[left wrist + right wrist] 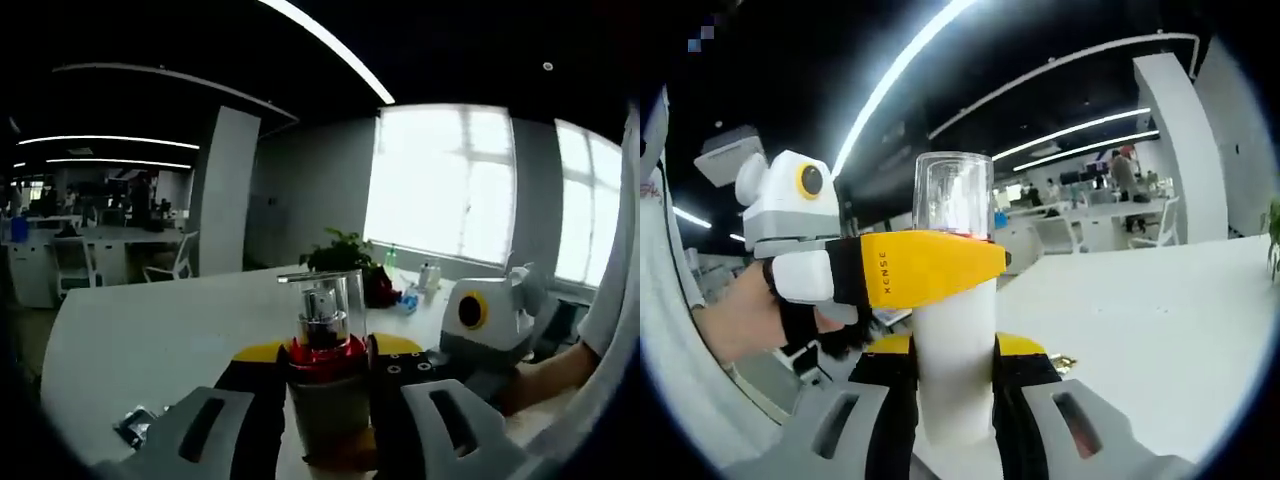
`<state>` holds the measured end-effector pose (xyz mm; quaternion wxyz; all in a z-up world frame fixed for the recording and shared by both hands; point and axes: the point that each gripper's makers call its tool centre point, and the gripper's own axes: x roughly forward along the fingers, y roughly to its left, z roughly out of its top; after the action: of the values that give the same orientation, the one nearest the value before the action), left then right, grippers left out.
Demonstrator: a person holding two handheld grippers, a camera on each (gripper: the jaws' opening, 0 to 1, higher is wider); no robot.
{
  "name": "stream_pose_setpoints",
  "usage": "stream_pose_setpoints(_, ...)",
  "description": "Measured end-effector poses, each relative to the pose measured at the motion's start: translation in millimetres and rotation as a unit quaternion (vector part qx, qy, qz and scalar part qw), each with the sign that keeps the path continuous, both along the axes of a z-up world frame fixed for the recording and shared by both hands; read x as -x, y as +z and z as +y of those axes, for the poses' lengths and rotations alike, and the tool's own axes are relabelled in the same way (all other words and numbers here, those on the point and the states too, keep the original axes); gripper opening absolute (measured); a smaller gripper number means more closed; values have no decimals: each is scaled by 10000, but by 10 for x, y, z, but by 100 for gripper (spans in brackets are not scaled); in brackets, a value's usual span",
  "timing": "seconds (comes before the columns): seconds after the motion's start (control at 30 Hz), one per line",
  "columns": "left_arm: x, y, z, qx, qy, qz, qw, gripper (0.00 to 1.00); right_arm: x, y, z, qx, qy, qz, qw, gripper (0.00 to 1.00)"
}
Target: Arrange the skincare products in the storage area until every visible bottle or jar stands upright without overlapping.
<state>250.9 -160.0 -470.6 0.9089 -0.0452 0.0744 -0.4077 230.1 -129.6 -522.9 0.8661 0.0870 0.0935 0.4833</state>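
A skincare pump bottle (325,340) with a white body, red collar, silver pump and clear cap is held up above the white table (150,330). My left gripper (325,362) is shut on it at the red collar. In the right gripper view the same bottle (955,370) stands upright between my right gripper's (955,350) yellow-tipped jaws, which are shut on its white body. The left gripper (970,262) reaches in from the left, its yellow jaw across the bottle's neck under the clear cap (953,195). The right gripper (480,320) also appears at the right of the left gripper view.
A potted plant (345,255) and small bottles (425,275) stand at the table's far side by the window. A crinkled shiny wrapper (135,425) lies on the table near my jaws. A person's hand (740,315) holds the left gripper. Office desks and chairs (170,260) stand beyond.
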Motion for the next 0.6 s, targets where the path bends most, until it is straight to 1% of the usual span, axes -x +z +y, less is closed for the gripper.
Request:
stream_pose_setpoints(0.07, 47, 22, -21, 2, -247, -22, 9997, 29, 58, 33, -6, -124, 293, -1, 9995, 26)
stream_pose_setpoints(0.1, 75, 33, -32, -2, -392, -39, 9992, 29, 104, 56, -13, -212, 517, 44, 9984, 26)
stream_pose_setpoints(0.13, 119, 64, -46, 3, -611, -95, 9981, 30, 115, 68, -19, -253, 568, 47, 9981, 26)
stream_pose_setpoints(0.17, 170, 93, -62, 80, -816, -50, 9966, 30, 171, 102, -24, -306, 844, -6, 9960, 26)
stream_pose_setpoints(0.2, 203, 109, -72, 88, -959, -54, 9953, 30, 195, 114, -35, -309, 941, 17, 9951, 26)
stream_pose_setpoints(0.23, 231, 142, -81, 130, -1097, -75, 9939, 30, 207, 143, -50, -281, 993, -85, 9946, 26)
stream_pose_setpoints(0.27, 268, 154, -97, 149, -1253, -55, 9920, 30, 253, 160, -45, -240, 1168, -158, 9927, 26)
stream_pose_setpoints(0.3, 303, 178, -111, 173, -1431, -79, 9895, 30, 273, 172, -47, -218, 1229, -178, 9920, 26)
stream_pose_setpoints(0.33, 321, 190, -114, 215, -1523, -49, 9881, 30, 300, 199, -39, -215, 1294, -228, 9911, 26)
stream_pose_setpoints(0.37, 357, 201, -117, 250, -1694, 3, 9852, 30, 322, 213, -33, -212, 1370, -260, 9900, 26)
stream_pose_setpoints(0.43, 382, 221, -108, 272, -1853, 57, 9823, 30, 377, 246, -8, -224, 1537, -321, 9873, 26)
stream_pose_setpoints(0.47, 409, 230, -113, 279, -1980, 76, 9798, 30, 425, 266, 12, -242, 1705, -340, 9845, 26)
stream_pose_setpoints(0.6, 445, 277, -100, 376, -2277, 124, 9729, 30, 485, 326, 42, -383, 1904, -339, 9804, 26)
